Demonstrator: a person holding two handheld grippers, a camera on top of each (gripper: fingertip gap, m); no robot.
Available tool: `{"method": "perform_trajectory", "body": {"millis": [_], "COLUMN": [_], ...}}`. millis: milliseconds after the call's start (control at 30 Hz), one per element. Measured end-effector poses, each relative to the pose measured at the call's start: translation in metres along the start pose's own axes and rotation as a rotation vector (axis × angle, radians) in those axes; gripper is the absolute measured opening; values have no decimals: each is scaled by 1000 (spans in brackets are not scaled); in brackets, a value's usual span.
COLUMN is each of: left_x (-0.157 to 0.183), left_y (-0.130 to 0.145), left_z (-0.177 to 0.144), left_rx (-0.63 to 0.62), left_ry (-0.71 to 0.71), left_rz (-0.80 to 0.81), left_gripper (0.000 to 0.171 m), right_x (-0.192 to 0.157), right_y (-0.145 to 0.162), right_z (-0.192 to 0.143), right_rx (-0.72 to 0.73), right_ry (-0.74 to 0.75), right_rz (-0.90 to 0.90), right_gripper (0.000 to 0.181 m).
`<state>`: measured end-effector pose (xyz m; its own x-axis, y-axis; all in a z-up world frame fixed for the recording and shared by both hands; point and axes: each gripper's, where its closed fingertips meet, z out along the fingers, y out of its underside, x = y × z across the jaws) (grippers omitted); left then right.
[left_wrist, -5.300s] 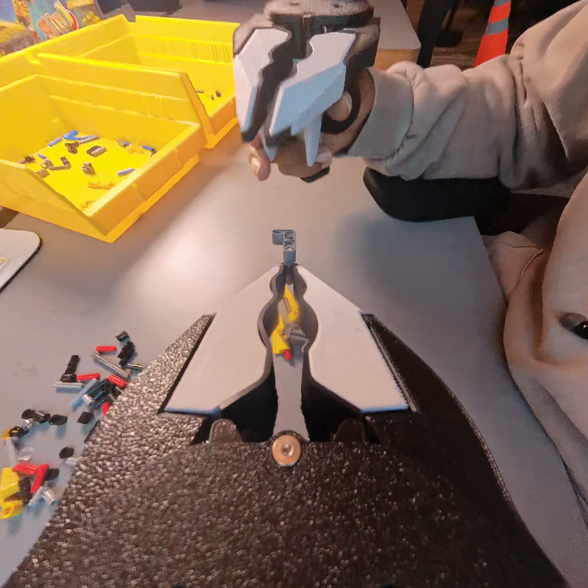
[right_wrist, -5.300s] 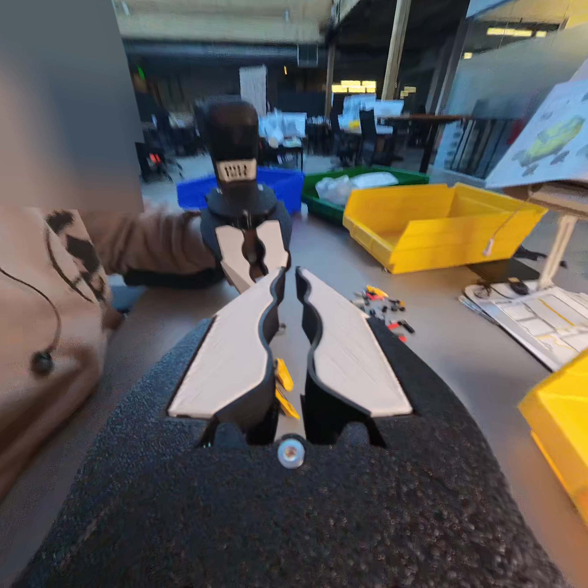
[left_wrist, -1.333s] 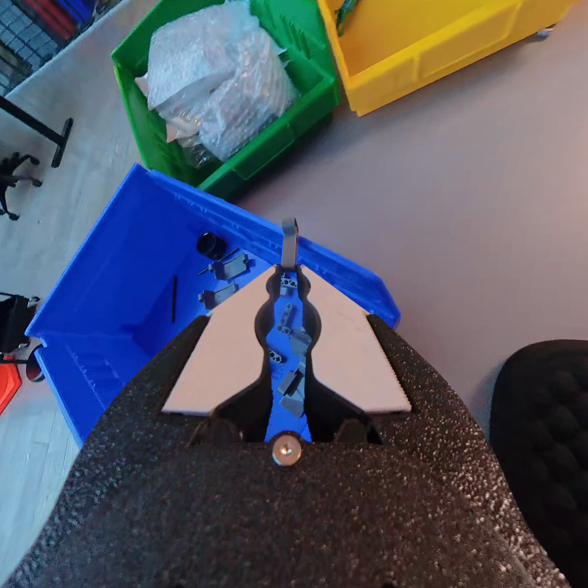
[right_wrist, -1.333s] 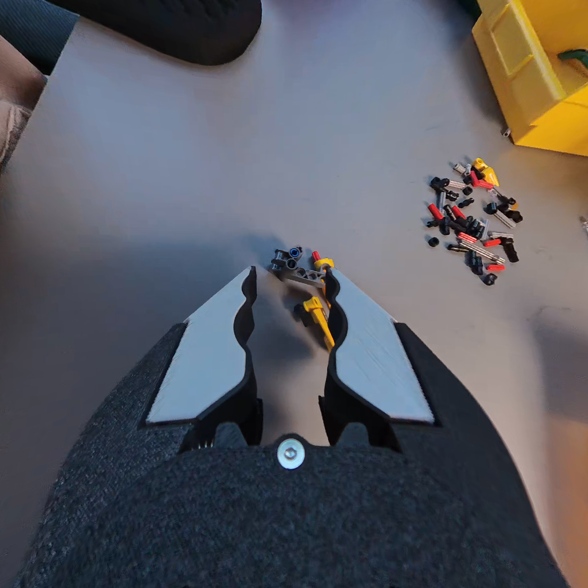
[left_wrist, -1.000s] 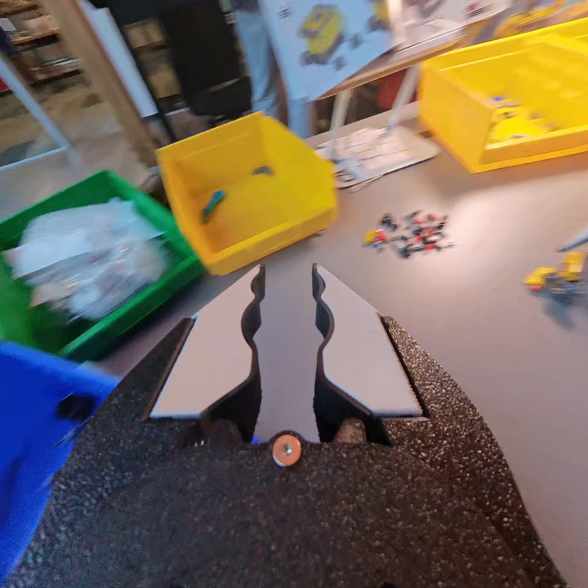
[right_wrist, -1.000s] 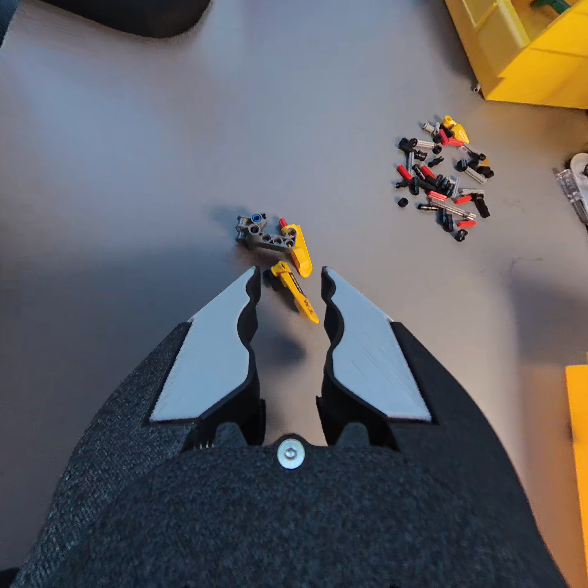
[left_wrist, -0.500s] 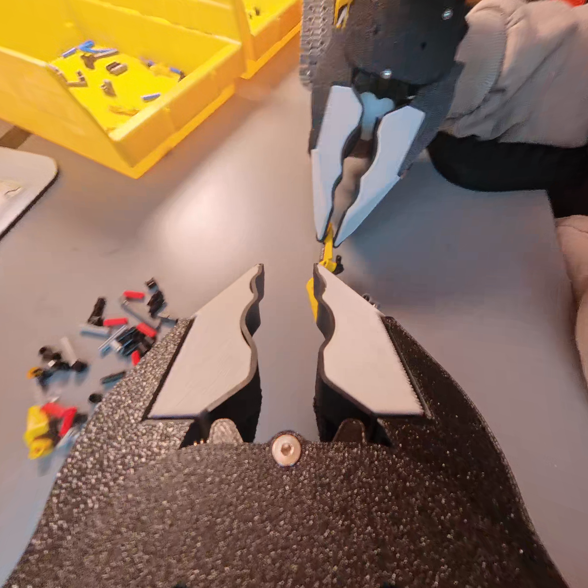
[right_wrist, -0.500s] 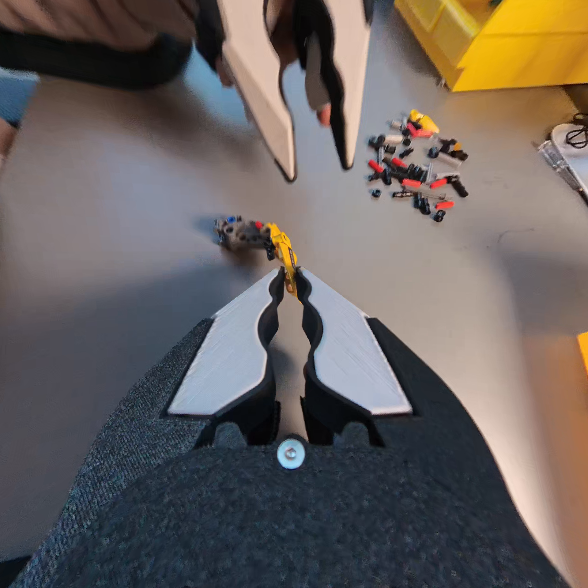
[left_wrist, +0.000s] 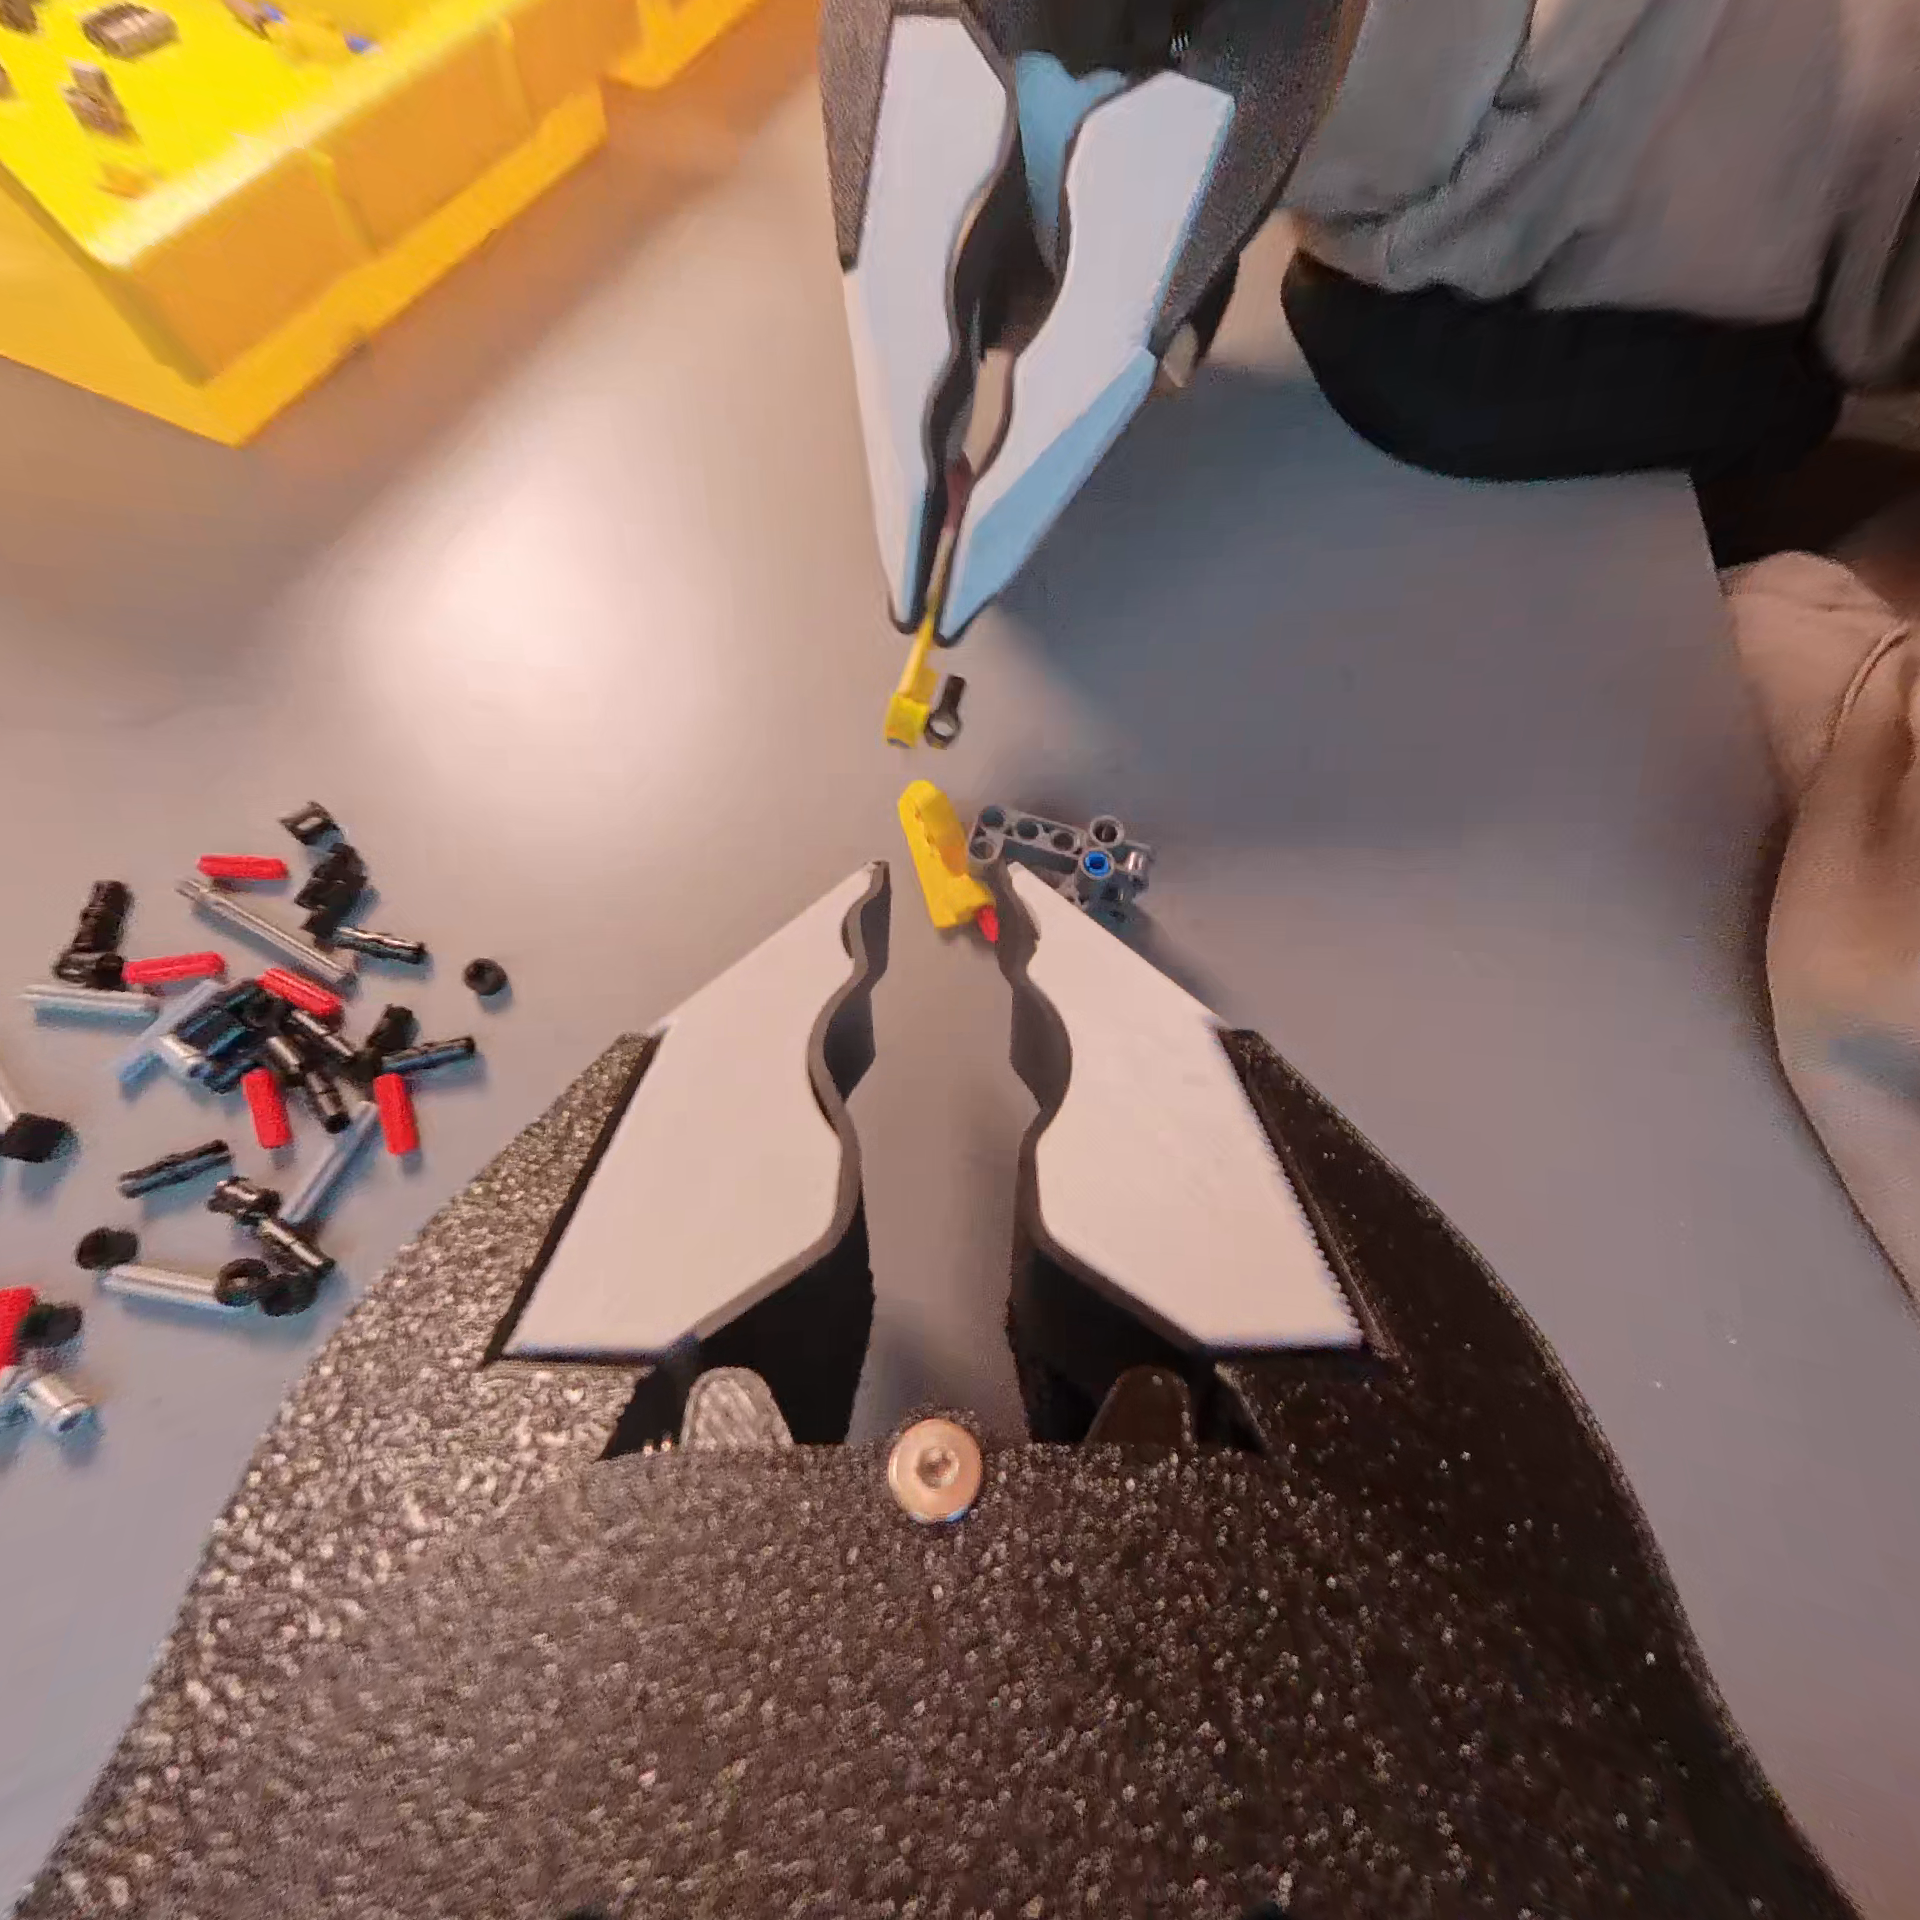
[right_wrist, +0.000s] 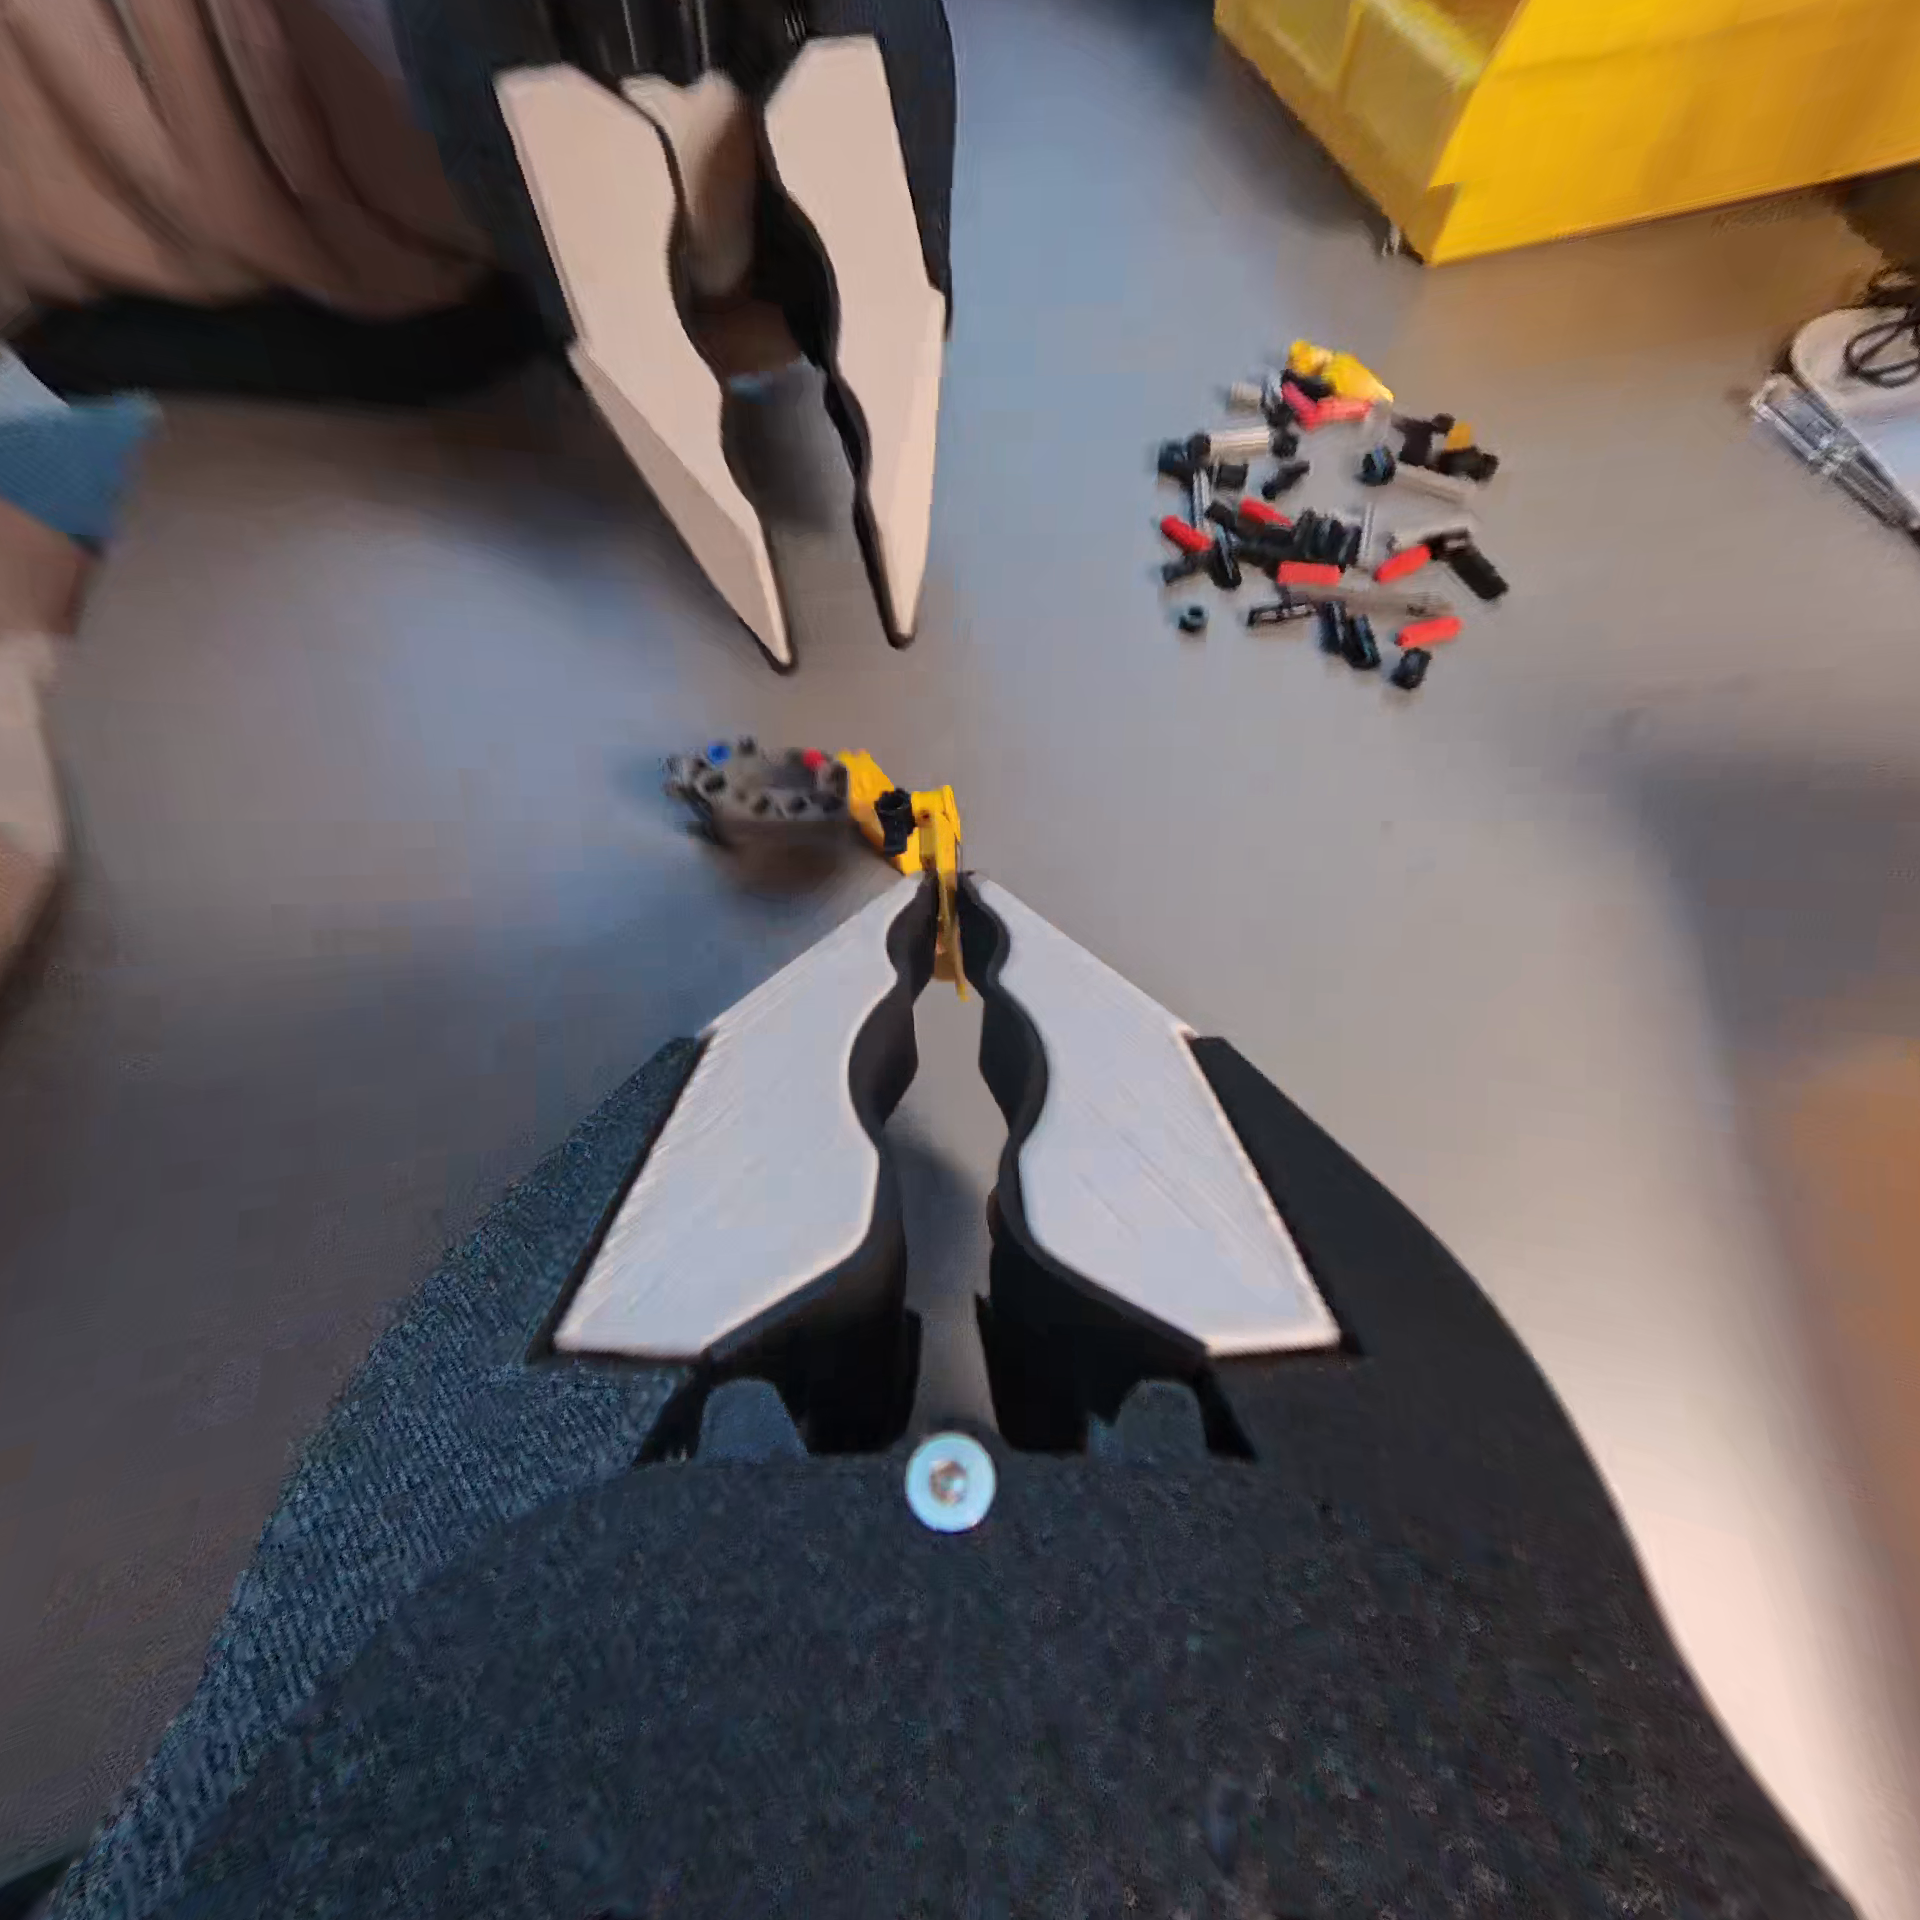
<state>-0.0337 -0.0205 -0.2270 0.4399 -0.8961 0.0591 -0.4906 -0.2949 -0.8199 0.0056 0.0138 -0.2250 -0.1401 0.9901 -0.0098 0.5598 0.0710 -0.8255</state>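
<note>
Yellow piece (right_wrist: 940, 862): pinched at the tips of the right gripper (right_wrist: 943, 883), just above the grey table (right_wrist: 1351, 935).
Small assembly (left_wrist: 1039, 857): lying just ahead of the left gripper (left_wrist: 940, 883), fingers spread, empty.
Loose parts (left_wrist: 249, 1039): heaped left.

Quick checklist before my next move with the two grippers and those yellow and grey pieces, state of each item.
1. Right gripper shut on yellow piece: ok.
2. Left gripper open and empty: ok.
3. Grey beam assembly lying flat on table: ok.
4. Held yellow piece apart from the assembly's yellow part: ok in the left wrist view; the right wrist view is blurred.
5. Loose parts pile away from both grippers: ok.
6. Grip firmness: cannot tell.
</note>
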Motion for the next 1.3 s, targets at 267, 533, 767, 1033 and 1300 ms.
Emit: {"method": "perform_trajectory", "body": {"millis": [267,533,767,1033,1300], "left_x": [0,-12,-1,15,26], "left_y": [18,13,-20,-60,-85], "left_z": [20,15,-2,-26,-44], "left_rx": [-141,-118,71,342,537], "left_ry": [-35,-95,-81,30,134], "left_rz": [65,46,136,37,-47], "left_gripper": [21,6,6,6,17], "right_x": [10,13,-13,-25,-40], "right_y": [26,-9,-23,-35,-64], "right_z": [-2,-7,8,12,10], "right_rx": [-179,8,88,149,317], "right_ry": [109,151,55,16,-60], "right_rz": [-144,-140,-149,-131,-45], "right_gripper": [16,16,10,0,0]}}
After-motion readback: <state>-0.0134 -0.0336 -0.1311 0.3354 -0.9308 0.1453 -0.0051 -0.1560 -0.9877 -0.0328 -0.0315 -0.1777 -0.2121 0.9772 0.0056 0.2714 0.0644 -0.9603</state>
